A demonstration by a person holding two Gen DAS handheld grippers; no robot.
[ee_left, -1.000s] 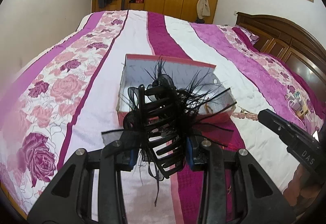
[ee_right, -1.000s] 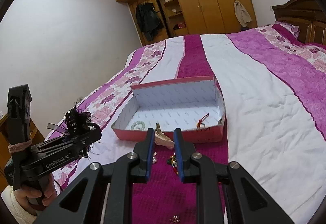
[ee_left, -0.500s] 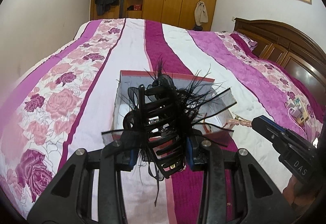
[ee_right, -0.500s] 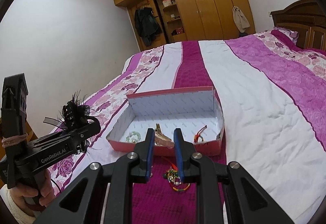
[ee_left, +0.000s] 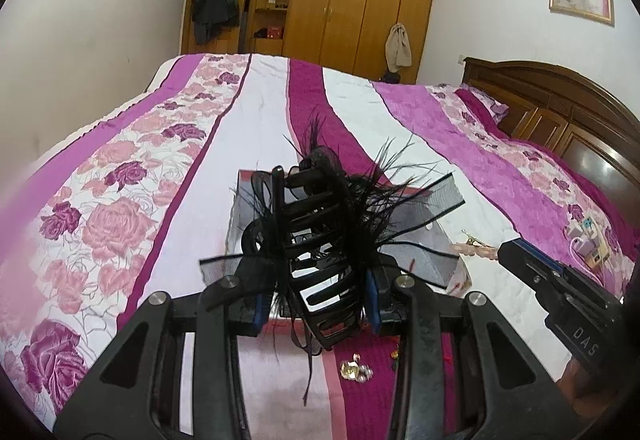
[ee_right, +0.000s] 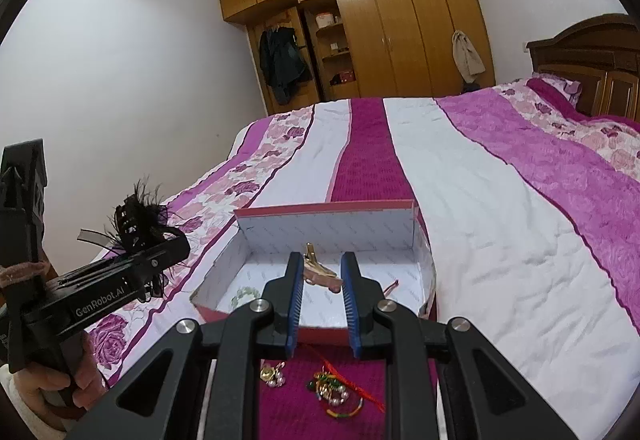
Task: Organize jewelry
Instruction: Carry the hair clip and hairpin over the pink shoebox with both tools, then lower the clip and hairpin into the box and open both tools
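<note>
My left gripper (ee_left: 314, 304) is shut on a black feathered claw hair clip (ee_left: 320, 240) and holds it above the near end of the red box (ee_left: 444, 244). My right gripper (ee_right: 322, 280) is shut on a gold and pink hair clip (ee_right: 320, 272) and holds it over the box (ee_right: 332, 216). The box is red outside and white inside. A pale green bracelet (ee_right: 244, 294) and a red string (ee_right: 392, 285) lie in it. The left gripper with its black clip (ee_right: 138, 220) shows at the left of the right wrist view. The right gripper (ee_left: 560, 284) shows at the right of the left wrist view.
Loose jewelry lies on the magenta stripe in front of the box: gold and pearl earrings (ee_right: 273, 376) and a tangle of beaded bracelets with red cord (ee_right: 340, 394). The bed's wooden headboard (ee_left: 560, 104) is at the right. A small item (ee_left: 588, 240) lies on the cover at the right.
Both grippers have risen and moved forward toward the box. The right gripper now holds its clip over the box interior. More loose jewelry shows below.
</note>
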